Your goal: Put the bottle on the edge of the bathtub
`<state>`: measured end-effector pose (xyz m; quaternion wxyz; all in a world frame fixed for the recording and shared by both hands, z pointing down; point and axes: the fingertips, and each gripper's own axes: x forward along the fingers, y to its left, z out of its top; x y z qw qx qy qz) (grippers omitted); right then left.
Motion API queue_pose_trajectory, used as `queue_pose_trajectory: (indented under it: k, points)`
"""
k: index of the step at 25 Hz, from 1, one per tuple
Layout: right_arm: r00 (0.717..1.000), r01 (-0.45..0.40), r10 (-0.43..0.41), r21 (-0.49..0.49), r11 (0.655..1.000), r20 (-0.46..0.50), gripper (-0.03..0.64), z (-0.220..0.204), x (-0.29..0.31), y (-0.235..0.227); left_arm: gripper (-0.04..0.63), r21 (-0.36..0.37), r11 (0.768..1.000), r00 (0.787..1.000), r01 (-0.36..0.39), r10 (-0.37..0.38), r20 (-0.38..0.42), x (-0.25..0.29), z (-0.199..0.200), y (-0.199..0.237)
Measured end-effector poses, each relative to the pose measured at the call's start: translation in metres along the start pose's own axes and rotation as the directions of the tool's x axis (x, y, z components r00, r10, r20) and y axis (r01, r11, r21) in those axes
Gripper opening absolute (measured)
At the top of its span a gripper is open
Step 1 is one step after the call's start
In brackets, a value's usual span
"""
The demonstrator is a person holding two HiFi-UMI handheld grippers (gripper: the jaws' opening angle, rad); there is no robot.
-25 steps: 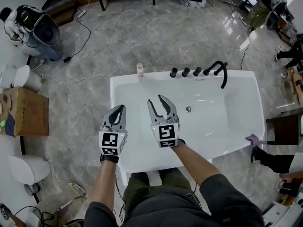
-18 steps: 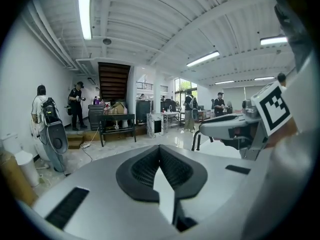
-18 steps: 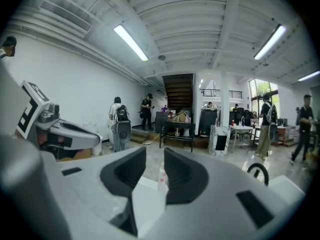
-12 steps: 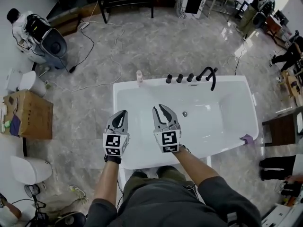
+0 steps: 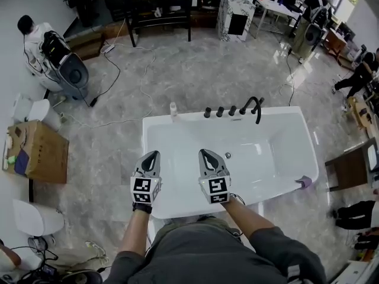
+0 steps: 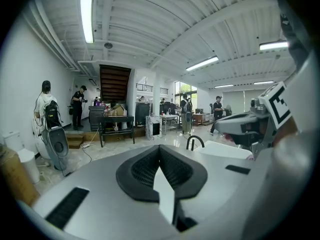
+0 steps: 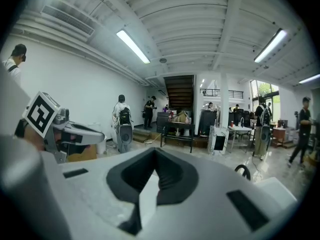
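Tub (image 5: 278,158) fills my view. My left gripper (image 5: 151,154) and right gripper (image 5: 205,152) hang over its near end, both jaws together with nothing between them, the right pair just closed. Bottle (image 5: 173,110) stands upright on the far-left rim, well apart from both.
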<state>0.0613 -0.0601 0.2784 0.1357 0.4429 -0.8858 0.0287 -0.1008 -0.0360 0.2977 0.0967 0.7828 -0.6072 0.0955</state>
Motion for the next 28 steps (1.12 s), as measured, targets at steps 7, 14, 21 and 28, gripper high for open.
queue_pose_trajectory:
  k: [7, 14, 21, 28]
  points:
    - [1.0, -0.004, 0.005, 0.027, 1.0, -0.017, 0.0, -0.007, -0.014, -0.013, 0.0, 0.017, 1.0, 1.0, 0.01, -0.01, 0.012, -0.007, 0.004, -0.014]
    - [1.0, -0.023, 0.023, 0.026, 0.999, 0.016, 0.0, -0.004, -0.024, -0.017, -0.001, 0.035, 0.999, 1.0, 0.01, -0.01, 0.019, -0.007, 0.006, -0.028]
    - [0.999, -0.03, 0.03, 0.027, 0.999, 0.022, 0.0, 0.006, -0.013, -0.012, 0.0, 0.041, 0.999, 1.0, 0.015, -0.016, 0.024, -0.004, 0.016, -0.019]
    - [0.999, -0.036, 0.036, 0.028, 0.999, 0.012, 0.0, 0.021, -0.01, -0.011, 0.0, 0.047, 0.999, 1.0, 0.016, -0.017, 0.024, -0.003, 0.034, -0.015]
